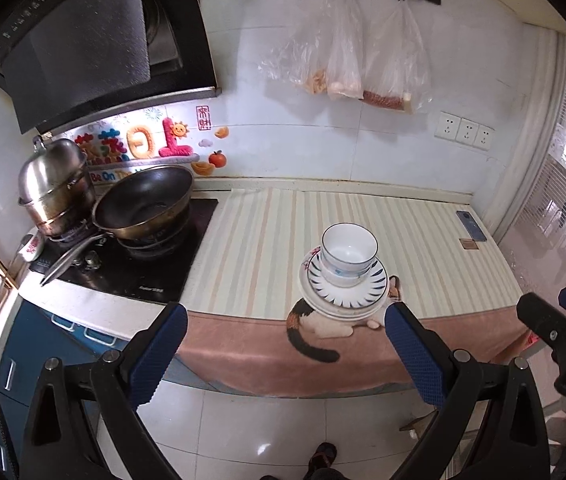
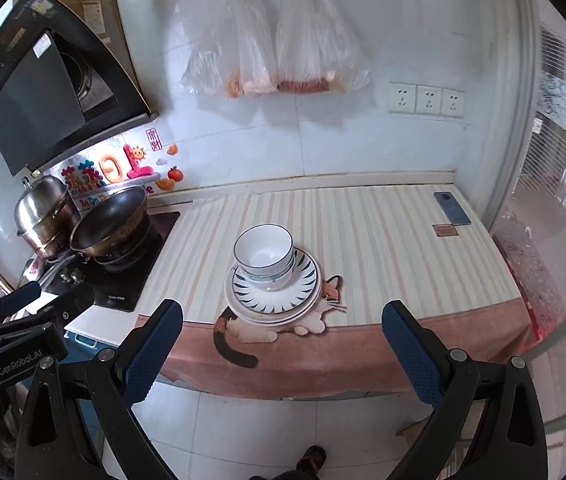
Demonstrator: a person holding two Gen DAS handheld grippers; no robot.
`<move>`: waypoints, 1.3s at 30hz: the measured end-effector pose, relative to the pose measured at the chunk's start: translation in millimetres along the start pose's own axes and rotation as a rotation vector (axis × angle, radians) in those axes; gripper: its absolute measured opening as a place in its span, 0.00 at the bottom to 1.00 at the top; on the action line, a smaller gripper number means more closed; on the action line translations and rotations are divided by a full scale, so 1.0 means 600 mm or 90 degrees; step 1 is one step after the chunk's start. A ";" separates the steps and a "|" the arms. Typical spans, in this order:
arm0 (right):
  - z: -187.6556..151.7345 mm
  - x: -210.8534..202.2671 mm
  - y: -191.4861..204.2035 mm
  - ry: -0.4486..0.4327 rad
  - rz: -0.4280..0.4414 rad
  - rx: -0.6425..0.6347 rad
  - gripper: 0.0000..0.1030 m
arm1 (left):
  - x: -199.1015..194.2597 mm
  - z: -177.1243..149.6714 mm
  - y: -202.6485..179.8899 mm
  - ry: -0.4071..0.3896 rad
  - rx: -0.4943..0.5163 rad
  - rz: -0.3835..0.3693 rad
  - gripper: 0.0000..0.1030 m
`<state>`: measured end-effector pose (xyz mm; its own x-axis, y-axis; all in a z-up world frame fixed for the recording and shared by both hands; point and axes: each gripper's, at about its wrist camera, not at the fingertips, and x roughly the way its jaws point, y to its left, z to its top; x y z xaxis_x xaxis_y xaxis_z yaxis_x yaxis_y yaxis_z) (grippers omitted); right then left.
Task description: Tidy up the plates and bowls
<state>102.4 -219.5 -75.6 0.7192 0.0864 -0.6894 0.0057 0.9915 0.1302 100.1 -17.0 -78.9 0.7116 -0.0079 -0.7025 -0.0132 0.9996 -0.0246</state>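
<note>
Right wrist view: nested white bowls [image 2: 264,258] on stacked plates [image 2: 273,294], glazed, slippery, breakable; grip a bowl rim. Left gripper [image 1: 285,356] and right gripper [image 2: 283,354] both gape empty.

The desk [image 2: 383,240] runs along the tiled wall under a striped cloth [image 2: 363,216], pink at its front edge with a cat printed there. Near that front edge sits a stack of plates [image 2: 271,300], partly over the cat, and nested bowls [image 2: 265,258] stand on the top plate. Far right, a phone [image 2: 451,208] lies flat, a small brown card [image 2: 445,230] just beside it. At the left end, a black hob [image 2: 131,280] carries a wok [image 2: 111,220] and a steel pot [image 2: 45,216].
</note>
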 end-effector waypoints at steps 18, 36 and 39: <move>-0.102 -0.136 0.054 -0.031 -0.027 0.004 0.99 | -0.093 -0.065 0.038 -0.037 0.006 -0.010 0.98; -0.098 -0.148 0.053 -0.036 -0.030 -0.009 0.99 | -0.104 -0.075 0.040 -0.041 0.010 -0.011 0.98; -0.097 -0.148 0.052 -0.036 -0.030 -0.009 0.99 | -0.106 -0.074 0.035 -0.039 0.011 -0.013 0.98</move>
<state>-1.8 -190.2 -52.0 0.7562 0.0351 -0.6534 0.0307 0.9956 0.0891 23.3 3.3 -66.5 0.7534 -0.0267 -0.6570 0.0132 0.9996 -0.0254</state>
